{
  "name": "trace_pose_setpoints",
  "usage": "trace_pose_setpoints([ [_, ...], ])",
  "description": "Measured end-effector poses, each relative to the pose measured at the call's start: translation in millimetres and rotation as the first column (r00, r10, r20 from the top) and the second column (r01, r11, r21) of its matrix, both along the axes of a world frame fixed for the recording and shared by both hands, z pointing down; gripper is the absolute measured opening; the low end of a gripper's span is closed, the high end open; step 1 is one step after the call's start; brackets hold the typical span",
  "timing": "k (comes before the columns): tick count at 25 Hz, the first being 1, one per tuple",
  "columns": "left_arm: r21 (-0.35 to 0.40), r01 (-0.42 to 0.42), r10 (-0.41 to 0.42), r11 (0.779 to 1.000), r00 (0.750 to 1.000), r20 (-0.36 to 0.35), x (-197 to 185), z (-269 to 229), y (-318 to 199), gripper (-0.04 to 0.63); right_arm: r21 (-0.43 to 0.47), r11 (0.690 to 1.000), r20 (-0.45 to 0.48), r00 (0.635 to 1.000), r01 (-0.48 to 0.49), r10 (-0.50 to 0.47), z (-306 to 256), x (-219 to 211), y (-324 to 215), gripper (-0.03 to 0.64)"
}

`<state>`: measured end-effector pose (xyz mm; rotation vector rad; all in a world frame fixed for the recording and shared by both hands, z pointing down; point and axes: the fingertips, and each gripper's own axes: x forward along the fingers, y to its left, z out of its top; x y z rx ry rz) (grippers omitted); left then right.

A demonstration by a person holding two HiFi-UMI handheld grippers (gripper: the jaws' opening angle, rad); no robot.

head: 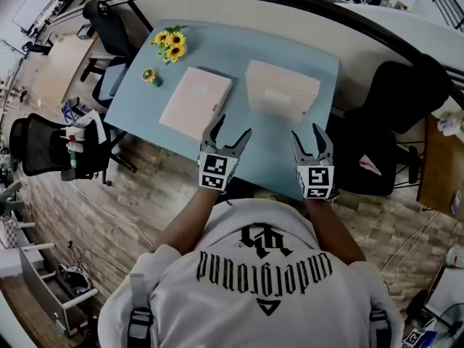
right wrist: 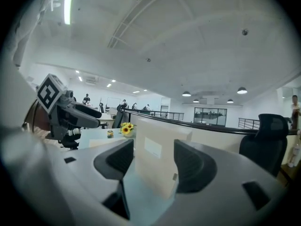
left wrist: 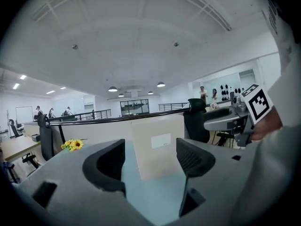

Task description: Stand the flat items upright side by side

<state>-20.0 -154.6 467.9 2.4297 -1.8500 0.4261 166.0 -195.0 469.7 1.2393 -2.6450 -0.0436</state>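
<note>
Dark moulded jaws of the left gripper [left wrist: 150, 160] stand wide apart with nothing between them, and the right gripper [right wrist: 151, 160] is just as open and empty. Both hang over the near edge of the smooth pale-blue table [head: 279, 154]. Beyond them, one flat beige cardboard box with a white label [head: 281, 93] already stands upright on its long edge. To its left, apart from it, its pinkish-beige cardboard twin [head: 196, 101] lies face up. Raising that one looks like the step in hand. A good way would be to pinch it across its thin side at a free edge and tip it up on the long edge. It should then go down close beside the standing box, faces parallel, with the spare gripper steadying the standing one. Matt card should grip well on the ribbed pads, though a narrow base on a slick tabletop may slide or topple. Farther back sit a bunch of yellow sunflowers [head: 170, 43] and a small yellow-green round object [head: 150, 75].
</note>
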Motion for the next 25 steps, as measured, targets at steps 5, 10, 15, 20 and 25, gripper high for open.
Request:
trace_pose_setpoints([
  [5, -0.003, 0.027, -0.027, 1.0, 0.999, -0.036, -25, -6, 1, 0.351, 0.004, 1.0, 0.021, 1.0, 0.015, -0.015, -6, -22, 10, 0.27],
  [10, 0.005, -0.011, 0.011, 1.0, 0.999, -0.04, -56, -6, -16, 0.351, -0.005, 1.0, 0.014, 1.0, 0.003, -0.003, -4, -60, 13, 0.264],
  [15, 0.009, -0.087, 0.087, 0.996, 0.995, -0.042, -110, -4, -43, 0.351, 0.001, 1.0, 0.005, 1.0, -0.027, 0.027, -2, -126, -2, 0.261],
  [20, -0.008, -0.141, 0.139, 0.99, 0.986, -0.094, -194, -1, -64, 0.35, -0.015, 0.998, -0.031, 0.998, -0.062, 0.061, -1, -210, -16, 0.262],
  [25, -0.025, -0.221, 0.217, 0.975, 0.972, -0.092, -274, -2, -71, 0.35, -0.044, 0.987, -0.031, 0.988, -0.154, 0.152, -6, -278, -20, 0.265],
])
